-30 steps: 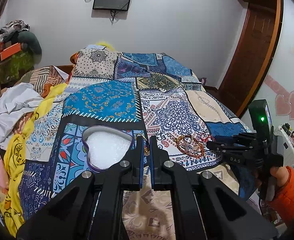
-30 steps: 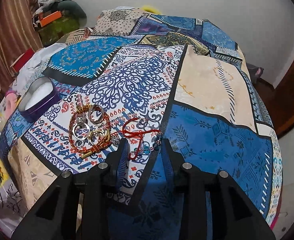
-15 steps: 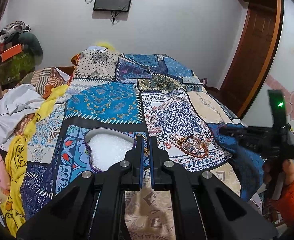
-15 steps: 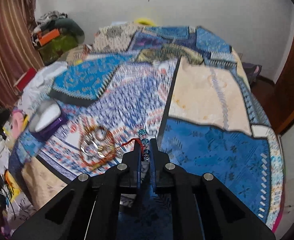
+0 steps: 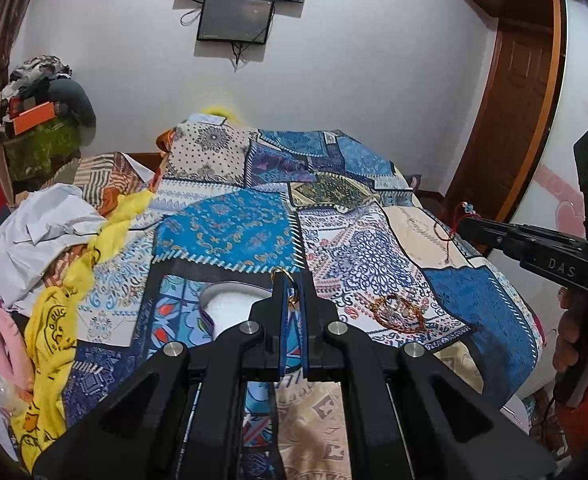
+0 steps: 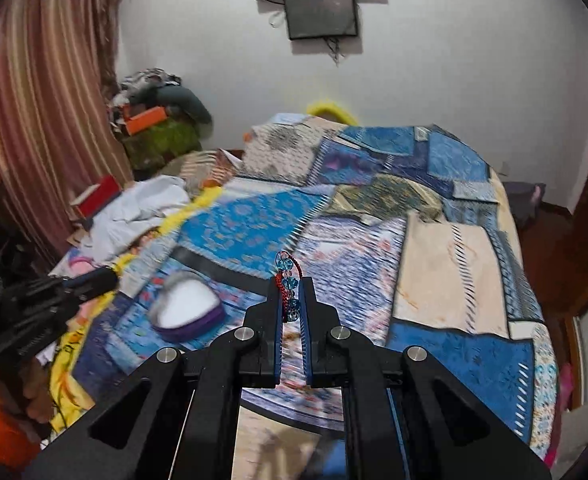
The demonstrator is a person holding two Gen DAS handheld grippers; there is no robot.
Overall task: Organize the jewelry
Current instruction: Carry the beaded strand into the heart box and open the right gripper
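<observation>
My left gripper (image 5: 292, 280) is shut on a small gold ring (image 5: 281, 272), held just above the near edge of a heart-shaped box (image 5: 229, 308) with a purple rim and white lining. To the right, a tangle of gold and red bangles (image 5: 398, 312) lies on the patchwork bedspread (image 5: 229, 232). My right gripper (image 6: 291, 284) is shut on a red cord bracelet (image 6: 287, 276) with blue beads, lifted off the bed. From the left wrist view the right gripper (image 5: 466, 224) hangs at the right, its cord (image 5: 448, 236) dangling. The box (image 6: 187, 308) lies lower left of it.
White and yellow clothes (image 5: 53, 240) are heaped along the bed's left side, with a cluttered pile (image 5: 41, 120) behind. A striped curtain (image 6: 33, 120) hangs at the left. A wooden door (image 5: 510, 120) stands at the right. A screen (image 5: 235, 20) is on the wall.
My right gripper closed on the red cord bracelet and lifted it off the bedspread, tilting upward. The left gripper stayed shut on the ring and rose slightly.
</observation>
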